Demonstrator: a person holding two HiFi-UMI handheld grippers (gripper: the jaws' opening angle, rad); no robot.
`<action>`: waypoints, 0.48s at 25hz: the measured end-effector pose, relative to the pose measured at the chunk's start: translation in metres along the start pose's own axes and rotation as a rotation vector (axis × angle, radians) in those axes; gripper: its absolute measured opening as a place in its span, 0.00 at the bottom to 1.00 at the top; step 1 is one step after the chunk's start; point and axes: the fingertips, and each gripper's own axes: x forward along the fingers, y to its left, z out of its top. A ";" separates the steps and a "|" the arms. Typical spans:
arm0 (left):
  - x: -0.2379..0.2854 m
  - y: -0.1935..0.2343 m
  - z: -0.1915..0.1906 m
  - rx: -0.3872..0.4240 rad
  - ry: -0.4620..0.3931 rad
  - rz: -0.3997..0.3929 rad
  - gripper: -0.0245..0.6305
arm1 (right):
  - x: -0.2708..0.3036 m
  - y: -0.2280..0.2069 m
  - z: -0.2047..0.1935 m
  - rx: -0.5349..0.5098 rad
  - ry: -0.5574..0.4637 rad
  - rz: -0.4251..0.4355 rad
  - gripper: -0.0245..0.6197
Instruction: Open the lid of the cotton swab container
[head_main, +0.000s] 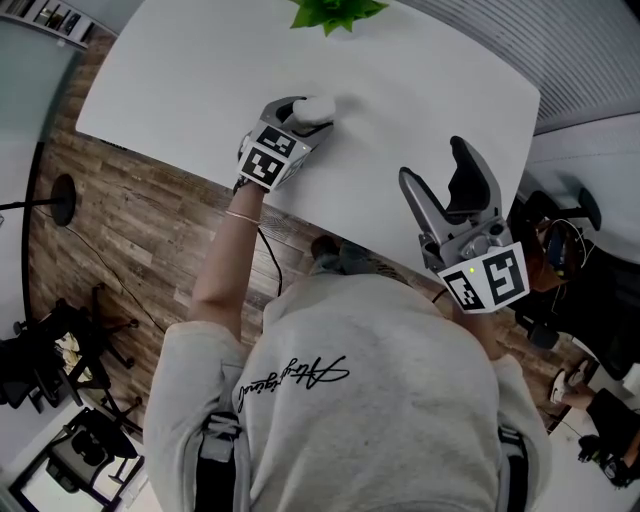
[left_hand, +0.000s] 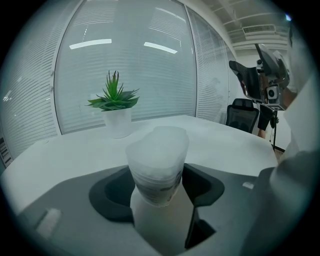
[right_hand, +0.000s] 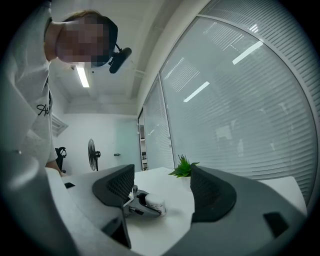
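Cotton swab container (left_hand: 156, 170) is sitting on the worktop (head_main: 180, 70) at 10 o'clock from the right gripper (head_main: 433, 165); fingers (left_hand: 112, 195) of the left gripper (head_main: 303, 113) are grasping its body; right fingers (right_hand: 215, 192) are hanging spread and empty; they should probably be pinching only the lid (left_hand: 161, 142) while the left is holding steady.

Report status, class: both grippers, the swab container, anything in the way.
Left gripper jaws closed on translucent white plastic cotton swab container, lid on. Right gripper open, empty, held off. Green potted plant well clear.

Frosted cotton swab container (left_hand: 157, 167), lid (left_hand: 159, 140) on, upright on table (left_hand: 227, 142)
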 end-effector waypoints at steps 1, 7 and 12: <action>0.000 0.000 0.000 0.000 -0.001 0.000 0.48 | 0.000 0.001 0.000 0.000 0.000 0.002 0.56; -0.001 0.001 0.000 0.003 -0.006 -0.004 0.44 | 0.001 0.002 -0.001 -0.001 0.000 0.009 0.55; -0.003 0.000 0.000 0.006 -0.019 -0.010 0.44 | 0.002 0.004 0.001 -0.006 -0.001 0.013 0.55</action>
